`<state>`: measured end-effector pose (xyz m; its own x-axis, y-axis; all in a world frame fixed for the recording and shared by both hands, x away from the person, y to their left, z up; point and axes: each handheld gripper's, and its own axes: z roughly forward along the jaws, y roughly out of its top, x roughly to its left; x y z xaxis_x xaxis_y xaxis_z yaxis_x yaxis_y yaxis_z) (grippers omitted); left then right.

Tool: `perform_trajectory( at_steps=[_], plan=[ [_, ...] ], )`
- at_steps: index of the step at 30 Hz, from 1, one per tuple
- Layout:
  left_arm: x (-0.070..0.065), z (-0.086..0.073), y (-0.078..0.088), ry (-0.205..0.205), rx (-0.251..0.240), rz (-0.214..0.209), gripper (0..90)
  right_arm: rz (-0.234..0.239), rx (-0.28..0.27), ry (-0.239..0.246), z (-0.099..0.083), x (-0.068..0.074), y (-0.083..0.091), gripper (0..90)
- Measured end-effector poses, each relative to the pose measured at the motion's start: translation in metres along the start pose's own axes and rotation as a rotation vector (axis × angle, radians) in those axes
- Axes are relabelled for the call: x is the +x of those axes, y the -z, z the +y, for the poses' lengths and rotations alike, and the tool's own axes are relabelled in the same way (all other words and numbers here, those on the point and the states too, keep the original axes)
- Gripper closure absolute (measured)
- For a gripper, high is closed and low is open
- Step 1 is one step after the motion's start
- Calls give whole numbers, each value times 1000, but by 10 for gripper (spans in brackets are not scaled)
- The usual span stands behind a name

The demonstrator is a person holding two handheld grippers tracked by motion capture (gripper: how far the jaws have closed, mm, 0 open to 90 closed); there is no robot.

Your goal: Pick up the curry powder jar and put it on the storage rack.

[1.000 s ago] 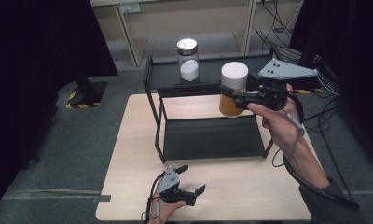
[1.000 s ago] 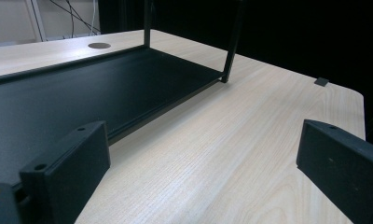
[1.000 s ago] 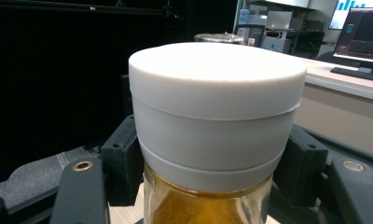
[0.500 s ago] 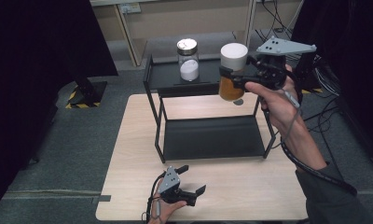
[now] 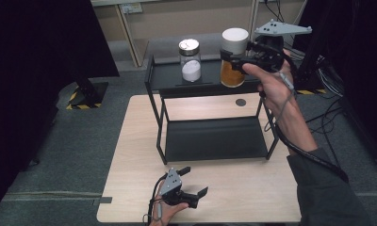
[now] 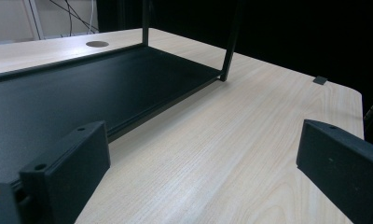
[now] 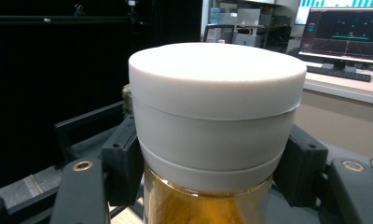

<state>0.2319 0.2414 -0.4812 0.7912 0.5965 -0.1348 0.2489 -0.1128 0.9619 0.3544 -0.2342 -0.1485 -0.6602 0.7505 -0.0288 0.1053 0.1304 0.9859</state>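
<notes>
Right gripper (image 5: pixel 234 55) holds the amber jar (image 5: pixel 233 71), fingers (image 7: pixel 121 156) closed on the glass just under its white lid (image 7: pixel 216 98), one pad on each side. Jar upright, at the right end of the rack's top shelf (image 5: pixel 165 77); cannot tell from above whether its base touches the shelf or hangs just clear. Judged: carry is nearly complete, what remains is setting down, letting go, and backing off.

A second jar (image 5: pixel 191 59), clear glass with white powder and a metal lid, stands on the same shelf to the left, apart from the amber one. Lower shelf (image 5: pixel 215 139) is bare.

Left gripper (image 5: pixel 184 186) rests low at the near edge of the surface (image 5: pixel 135 155), fingers (image 6: pixel 65 168) spread wide with nothing between them, pointing toward the rack's lower shelf. It looks idle.

Surface: pale wood, one round cable hole (image 5: pixel 241 102) behind the rack, a small dark tab (image 6: pixel 320 80) near one edge. Black metal rack stands on its far half.

Room: grey carpet, dark curtains on both sides, hazard-striped base plate (image 5: pixel 80 96) at left, cables on the floor at right. The right gripper view shows a lit monitor (image 7: pixel 345 30) on a desk behind.
</notes>
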Motion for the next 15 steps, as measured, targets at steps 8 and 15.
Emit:
perform_trajectory(
  at_steps=[8,15],
  plan=[
    [-1,0,0,-7,1,-3,19,-44,-3,-12,-1,0,-21,355],
    [-2,0,-1,-11,6,-10,19,-75,1,-22,-3,0,-33,355]
  ],
)
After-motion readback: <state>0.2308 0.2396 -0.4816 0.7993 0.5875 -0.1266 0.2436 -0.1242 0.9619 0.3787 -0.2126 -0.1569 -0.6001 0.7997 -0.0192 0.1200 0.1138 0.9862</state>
